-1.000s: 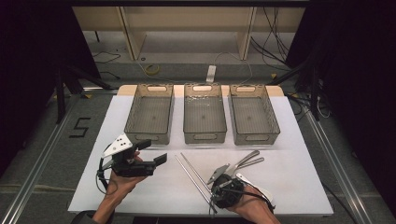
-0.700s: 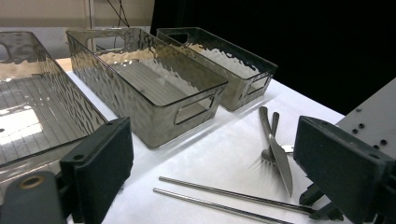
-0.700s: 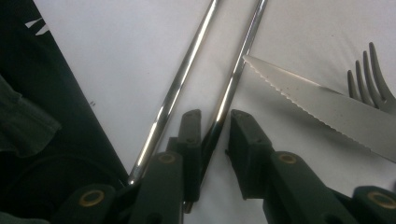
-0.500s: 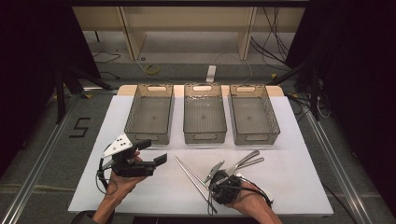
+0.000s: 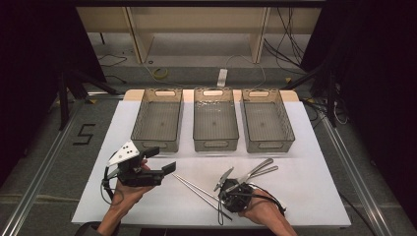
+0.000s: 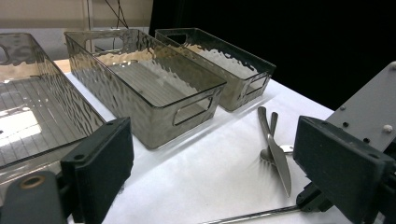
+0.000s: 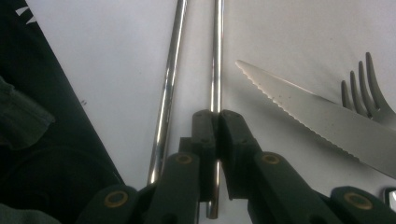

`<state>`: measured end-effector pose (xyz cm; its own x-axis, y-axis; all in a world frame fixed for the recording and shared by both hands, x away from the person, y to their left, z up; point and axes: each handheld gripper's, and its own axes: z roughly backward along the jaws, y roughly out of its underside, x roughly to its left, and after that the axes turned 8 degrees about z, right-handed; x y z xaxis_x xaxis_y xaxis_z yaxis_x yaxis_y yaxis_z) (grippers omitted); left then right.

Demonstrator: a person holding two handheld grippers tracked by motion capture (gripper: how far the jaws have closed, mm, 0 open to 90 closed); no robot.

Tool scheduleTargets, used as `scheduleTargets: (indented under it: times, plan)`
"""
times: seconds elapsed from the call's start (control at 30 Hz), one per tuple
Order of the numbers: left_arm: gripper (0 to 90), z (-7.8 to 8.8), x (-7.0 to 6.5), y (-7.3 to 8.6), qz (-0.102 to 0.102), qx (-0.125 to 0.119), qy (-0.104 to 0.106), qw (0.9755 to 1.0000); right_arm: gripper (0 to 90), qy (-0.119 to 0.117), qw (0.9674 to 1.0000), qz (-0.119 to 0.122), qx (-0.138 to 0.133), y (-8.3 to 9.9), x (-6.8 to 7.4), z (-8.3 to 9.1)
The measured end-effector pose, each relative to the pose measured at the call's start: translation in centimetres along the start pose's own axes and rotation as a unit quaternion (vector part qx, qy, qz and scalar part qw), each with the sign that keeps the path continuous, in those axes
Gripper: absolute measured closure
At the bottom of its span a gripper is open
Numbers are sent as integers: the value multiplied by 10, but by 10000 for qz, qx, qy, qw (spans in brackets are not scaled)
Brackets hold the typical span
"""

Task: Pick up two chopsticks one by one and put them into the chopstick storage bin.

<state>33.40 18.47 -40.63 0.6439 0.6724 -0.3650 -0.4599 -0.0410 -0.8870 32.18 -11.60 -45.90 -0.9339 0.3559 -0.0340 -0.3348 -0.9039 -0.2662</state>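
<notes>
Two thin metal chopsticks point(image 5: 196, 191) lie side by side on the white table cover. My right gripper point(image 7: 217, 116) points down at them near the front edge point(image 5: 222, 199). Its jaws have just been closing, and they are now shut on the right-hand chopstick point(image 7: 216, 56). The other chopstick point(image 7: 170, 70) lies free just left of the jaws. A serrated knife point(image 7: 317, 116) and a fork point(image 7: 369, 88) lie to the right. My left gripper point(image 5: 161, 160) is held above the table's left side. It is open, with nothing between its pads point(image 6: 105, 163).
Three clear smoky plastic bins point(image 5: 158, 143) point(image 5: 215, 143) point(image 5: 268, 145) stand in a row across the far half of the table. From the left gripper view the knife point(image 6: 278, 156) lies ahead on the white cover, in front of the nearest bin point(image 6: 154, 88).
The right gripper's jaws have closed onto one chopstick and the hand has shifted slightly. The left gripper has stayed where it was.
</notes>
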Motion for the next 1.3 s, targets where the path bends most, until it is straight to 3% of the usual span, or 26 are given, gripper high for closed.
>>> scheduleTargets:
  times: [0.33, 0.47, 0.63, 0.67, 0.7, 0.73, 0.83, 0.87, 0.93, 0.97, 1.0, 1.03, 1.07, 1.1, 1.17, 1.2, 1.23, 1.27, 1.3]
  plan:
    - [120, -1, 0, 0, 2, 18, 6, 10000, 855, 136, 9997, 168, -102, -1, 2, 10]
    - [122, -5, 1, 1, 39, 154, -6, 9999, 855, 166, 9994, 238, -167, -1, -2, 18]
    - [135, -14, -2, 3, -48, 498, 106, 9987, 855, 199, 9991, 278, -254, -2, -5, 29]
    - [143, -22, -4, 5, -105, 778, 249, 9966, 856, 172, 9991, 290, -250, -2, -6, 32]
    - [148, -22, -4, 5, -105, 778, 249, 9966, 855, 171, 9990, 319, -247, -2, -6, 34]
    - [148, -32, -7, 8, -241, 1152, 369, 9924, 855, 202, 9990, 292, -273, -3, -5, 36]
    - [151, -47, -15, 16, -609, 1727, 459, 9820, 856, 236, 9987, 335, -303, -5, -6, 42]
    - [153, -47, -15, 16, -609, 1727, 459, 9820, 856, 238, 9986, 374, -302, -6, -6, 44]
    - [156, -58, -20, 21, -819, 2088, 522, 9731, 855, 262, 9984, 367, -332, -7, -6, 45]
    - [158, -62, -21, 23, -875, 2206, 540, 9699, 855, 276, 9981, 479, -287, -9, -6, 47]
    - [161, -72, -23, 27, -1054, 2465, 539, 9619, 855, 282, 9980, 471, -309, -10, -6, 47]
    - [165, -77, -24, 29, -1142, 2577, 537, 9579, 855, 265, 9981, 494, -269, -10, -6, 48]
    - [174, -77, -24, 29, -1142, 2577, 537, 9579, 855, 286, 9980, 466, -313, -11, -6, 49]
    - [186, -85, -27, 32, -1327, 2732, 568, 9511, 855, 290, 9979, 500, -291, -11, -6, 49]
    - [206, -92, -30, 34, -1511, 2874, 586, 9440, 855, 305, 9978, 522, -277, -11, -6, 51]
    - [218, -92, -30, 34, -1511, 2874, 586, 9440, 855, 285, 9978, 543, -260, -11, -7, 52]
    - [229, -95, -31, 35, -1586, 2927, 593, 9411, 855, 280, 9978, 532, -286, -12, -7, 52]
    - [243, -97, -32, 36, -1662, 2986, 618, 9378, 855, 267, 9978, 544, -264, -12, -7, 52]
    - [260, -101, -34, 37, -1820, 3081, 568, 9320, 855, 294, 9976, 543, -313, -12, -7, 52]
